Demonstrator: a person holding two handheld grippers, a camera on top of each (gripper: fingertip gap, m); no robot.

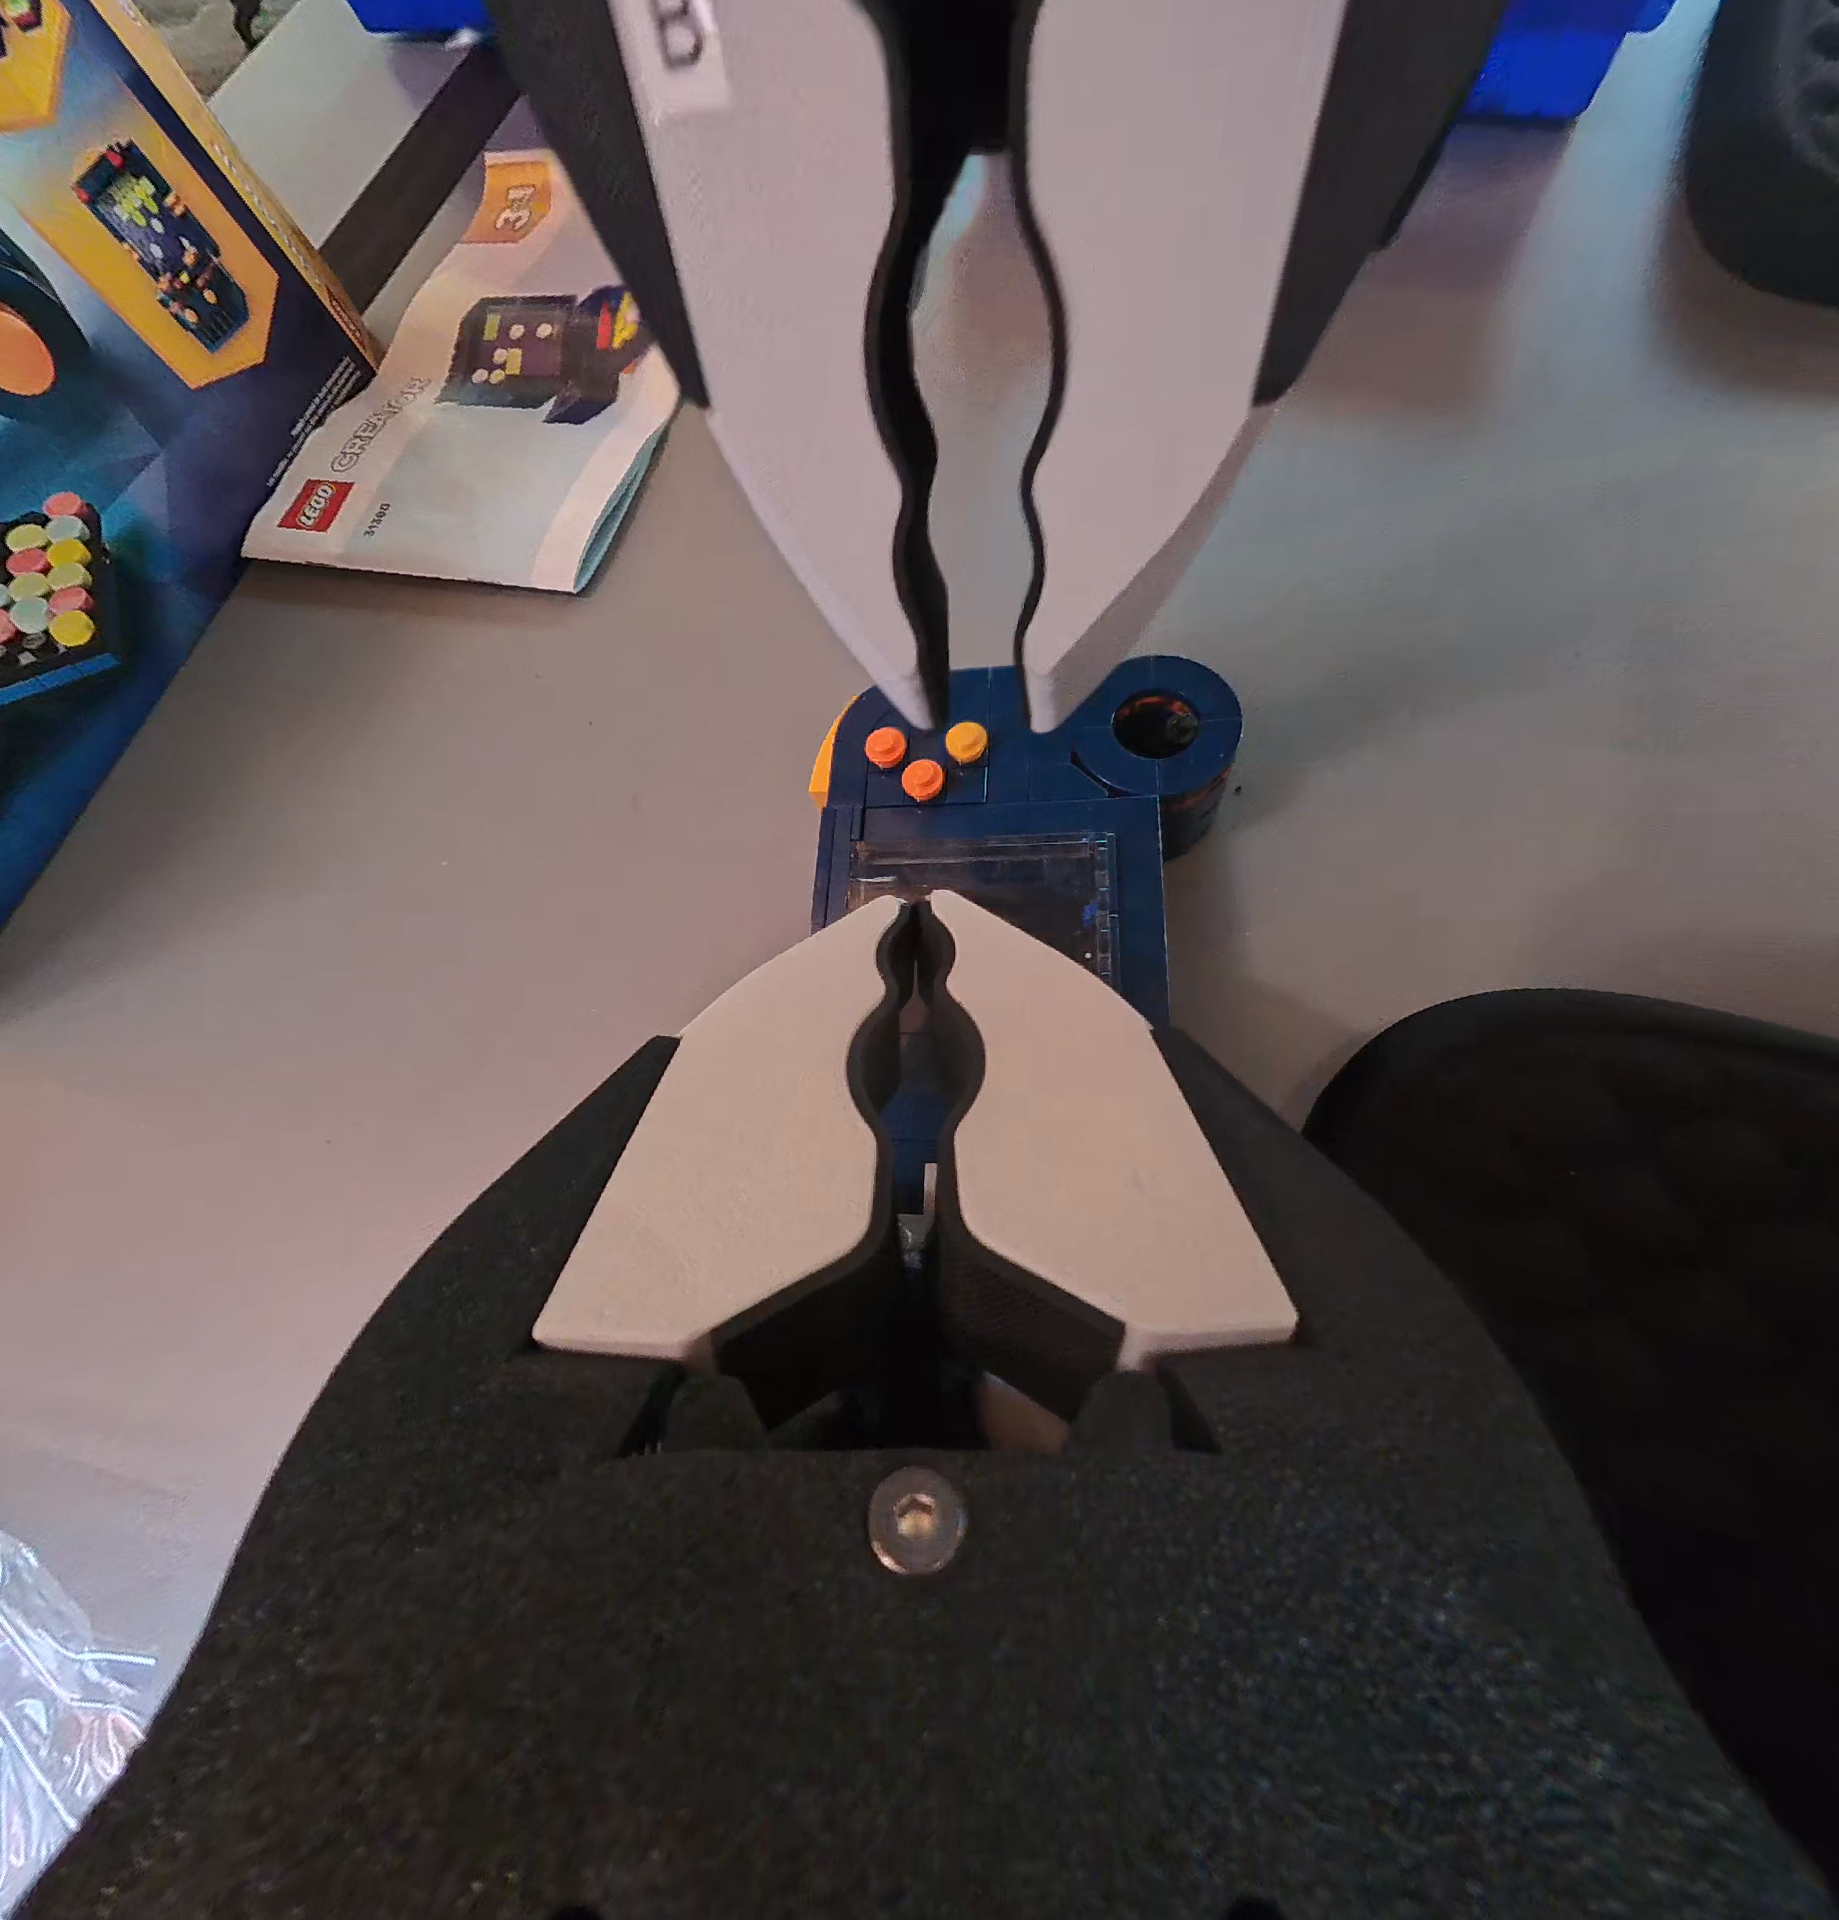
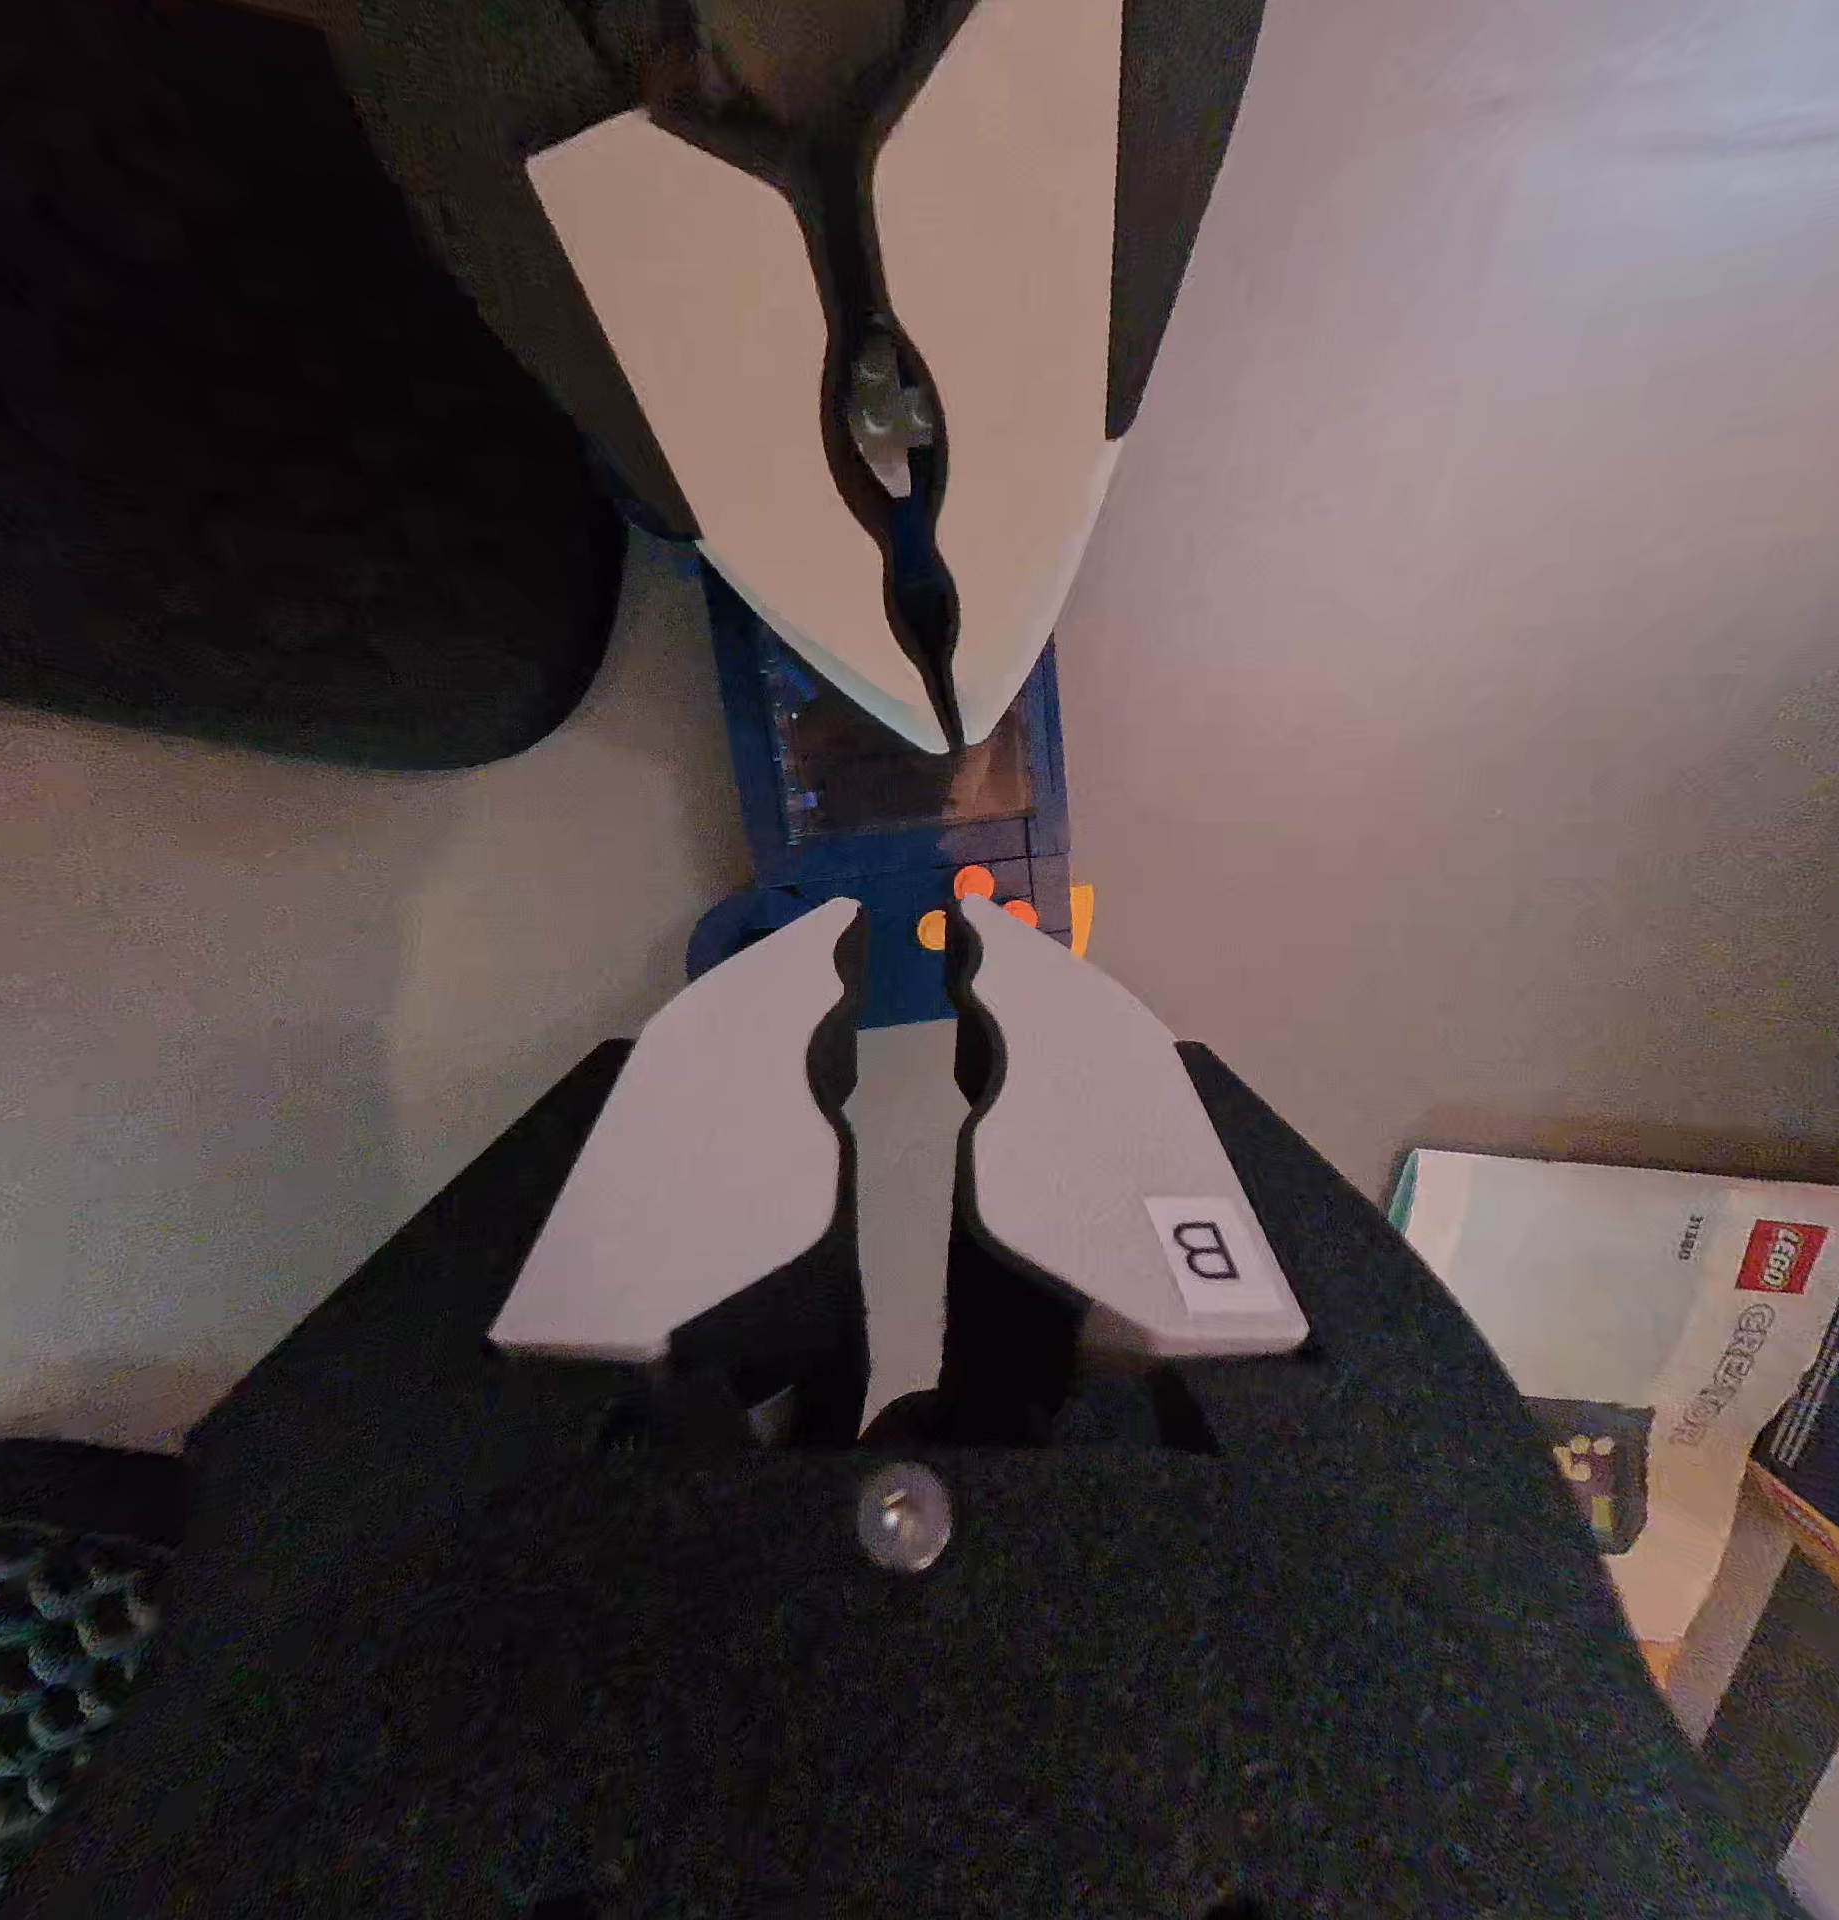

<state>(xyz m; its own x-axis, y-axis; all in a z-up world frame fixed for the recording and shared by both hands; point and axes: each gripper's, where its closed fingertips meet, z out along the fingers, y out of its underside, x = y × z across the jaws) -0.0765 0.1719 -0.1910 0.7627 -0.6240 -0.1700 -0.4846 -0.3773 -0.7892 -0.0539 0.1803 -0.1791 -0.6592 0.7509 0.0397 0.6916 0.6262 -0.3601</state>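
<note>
A dark blue brick-built model [image 1: 998,800] lies flat on the grey table. It has a clear screen panel [image 1: 1029,873], three orange studs [image 1: 922,777] and a round ring end [image 1: 1206,717]. My left gripper [image 1: 917,912] is shut, with its tips over the screen panel. A small grey piece [image 2: 884,410] shows in the gap between its fingers; I cannot tell if it is gripped. My right gripper [image 2: 910,909] is narrowly open. Its tips rest on the model's far end beside the orange studs [image 2: 972,883]. It also shows in the left wrist view [image 1: 988,717], facing the left gripper.
An instruction booklet [image 1: 458,468] and a blue and yellow box [image 1: 115,260] lie at the left. A clear plastic bag [image 1: 21,1662] is at the near left. A black rounded object [image 1: 1621,1299] sits close to the right of the model. A black perforated object [image 1: 1808,156] is at the far right. My left and right fingertips are right by each other.
</note>
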